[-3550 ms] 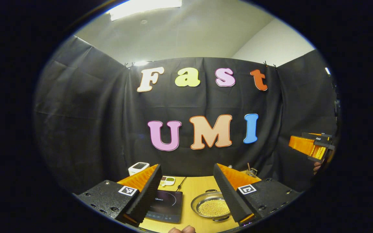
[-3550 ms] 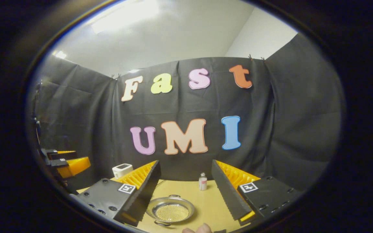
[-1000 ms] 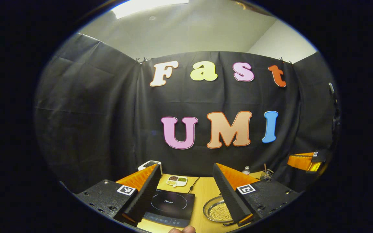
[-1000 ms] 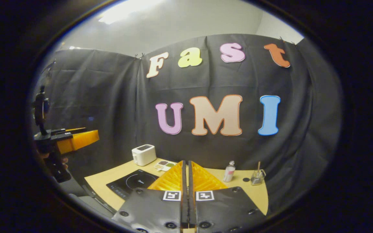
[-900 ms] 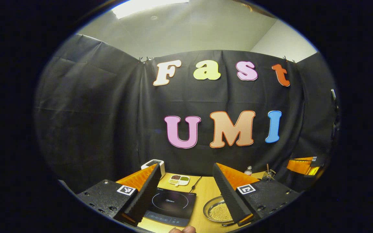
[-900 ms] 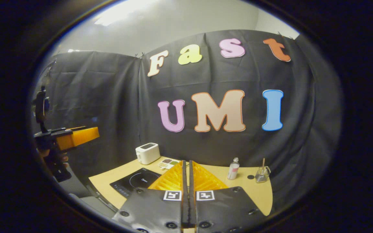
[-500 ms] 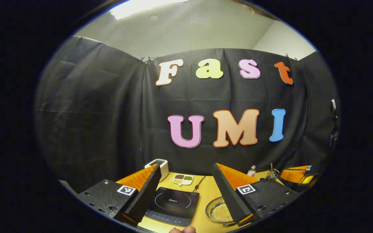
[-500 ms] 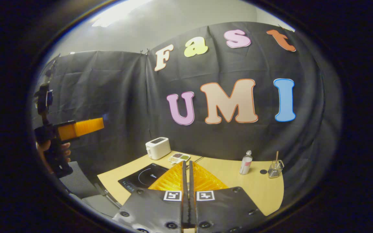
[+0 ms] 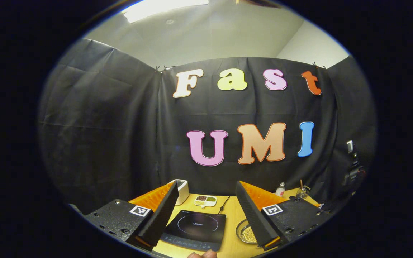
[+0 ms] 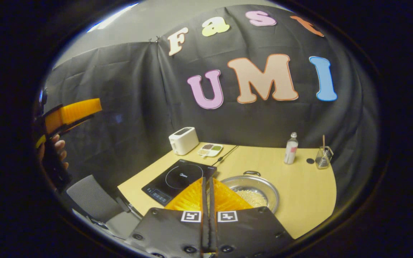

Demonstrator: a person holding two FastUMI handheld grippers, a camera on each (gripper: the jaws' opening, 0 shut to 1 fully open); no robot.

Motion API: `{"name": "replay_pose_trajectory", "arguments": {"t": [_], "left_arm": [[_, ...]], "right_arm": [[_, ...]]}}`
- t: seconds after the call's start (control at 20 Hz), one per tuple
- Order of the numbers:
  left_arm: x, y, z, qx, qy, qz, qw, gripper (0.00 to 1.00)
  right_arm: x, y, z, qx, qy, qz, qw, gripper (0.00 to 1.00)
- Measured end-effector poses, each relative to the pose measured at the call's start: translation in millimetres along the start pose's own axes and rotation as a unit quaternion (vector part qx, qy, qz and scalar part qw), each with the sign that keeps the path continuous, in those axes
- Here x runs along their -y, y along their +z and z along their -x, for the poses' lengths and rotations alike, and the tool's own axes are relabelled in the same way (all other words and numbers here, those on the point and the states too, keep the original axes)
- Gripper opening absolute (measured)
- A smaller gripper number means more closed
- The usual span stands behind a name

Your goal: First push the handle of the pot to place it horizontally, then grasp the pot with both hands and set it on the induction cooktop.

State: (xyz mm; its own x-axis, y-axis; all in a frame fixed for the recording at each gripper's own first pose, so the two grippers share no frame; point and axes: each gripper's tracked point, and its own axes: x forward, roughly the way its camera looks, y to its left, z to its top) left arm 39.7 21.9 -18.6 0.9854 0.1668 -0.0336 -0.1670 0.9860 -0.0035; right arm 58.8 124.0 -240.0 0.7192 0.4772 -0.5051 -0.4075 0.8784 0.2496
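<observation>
Your left gripper [image 9: 204,208] is wide open, up high. The cooktop [image 10: 178,179] sits left of the pot [image 10: 255,191]. Your right gripper [image 10: 207,190], closed tight, is nearer; the pot lies just ahead, handles pointing near and far.

In the right gripper view, the counter [image 10: 299,200] carries everything. The induction cooktop [image 10: 179,181] lies toward its left side, and the pot [image 10: 253,191] sits just beside it on the right — apart from it, on the bare counter. The pot holds small beads, and 1 handle [image 10: 251,173] points toward the back wall. Behind the cooktop stands a toaster [image 10: 183,140], with a divided dish [image 10: 210,149] to its right, and a cord [image 10: 226,154] runs from the cooktop's rear corner toward the wall. Farther right, behind the pot, a bottle [image 10: 291,147] stands upright, a glass jar [image 10: 323,157] with a stick in it to its right. A chair [image 10: 91,202] sits off the counter's left edge.
</observation>
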Motion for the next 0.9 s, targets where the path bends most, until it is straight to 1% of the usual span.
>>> {"name": "replay_pose_trajectory", "arguments": {"t": [0.05, 0.1, 0.3, 0.35, 0.4, 0.45, 0.5, 0.55, 0.6, 0.8, 0.85, 0.9], "left_arm": [[-5.1, -2.7, 3.5, -0.001, -0.002, 0.000, 1.000, 0.97], [-11.9, -3.7, 6.8, 0.000, -0.003, 0.000, 1.000, 0.97], [-31.4, -3.3, 20.0, 0.017, -0.009, 0.005, 1.000, 0.97], [-35.4, -5.9, 23.8, 0.013, -0.011, 0.005, 1.000, 0.96], [-40.0, -7.3, 27.3, 0.014, -0.012, 0.003, 1.000, 0.96], [-46.2, -6.1, 30.2, 0.017, -0.008, -0.001, 1.000, 0.96], [-52.8, -4.7, 31.7, 0.021, -0.002, -0.005, 1.000, 0.97], [-58.6, -4.2, 33.0, 0.024, 0.005, -0.008, 1.000, 0.97], [-64.1, -9.8, 36.1, 0.015, 0.015, -0.010, 1.000, 0.96], [-70.5, -19.9, 41.3, 0.004, 0.024, 0.001, 1.000, 0.96], [-75.3, -23.7, 42.5, 0.001, 0.031, 0.003, 1.000, 0.96], [-80.2, -23.1, 42.8, 0.001, 0.038, 0.006, 0.999, 0.96]], "right_arm": [[-1.6, -12.3, -5.9, -0.014, -0.005, -0.004, 1.000, 0.02], [-3.4, -25.3, -11.2, -0.028, -0.010, -0.006, 1.000, 0.00], [-5.1, -73.9, -23.6, -0.078, -0.037, 0.010, 0.996, 0.00], [-7.7, -86.5, -26.9, -0.090, -0.038, 0.005, 0.995, 0.08], [-11.4, -98.5, -29.1, -0.102, -0.038, -0.001, 0.994, 0.00], [-11.9, -111.8, -33.3, -0.115, -0.040, -0.004, 0.992, 0.03], [-12.9, -125.8, -36.2, -0.131, -0.040, -0.004, 0.991, 0.00], [-12.5, -138.7, -39.7, -0.149, -0.041, 0.001, 0.988, 0.02], [-13.7, -150.8, -38.7, -0.168, -0.044, 0.005, 0.985, 0.02], [-12.5, -179.3, -41.2, -0.205, -0.043, -0.014, 0.978, 0.03], [-11.3, -184.9, -43.4, -0.213, -0.042, -0.016, 0.976, 0.00], [-9.3, -192.4, -45.7, -0.223, -0.043, -0.014, 0.974, 0.03]]}}
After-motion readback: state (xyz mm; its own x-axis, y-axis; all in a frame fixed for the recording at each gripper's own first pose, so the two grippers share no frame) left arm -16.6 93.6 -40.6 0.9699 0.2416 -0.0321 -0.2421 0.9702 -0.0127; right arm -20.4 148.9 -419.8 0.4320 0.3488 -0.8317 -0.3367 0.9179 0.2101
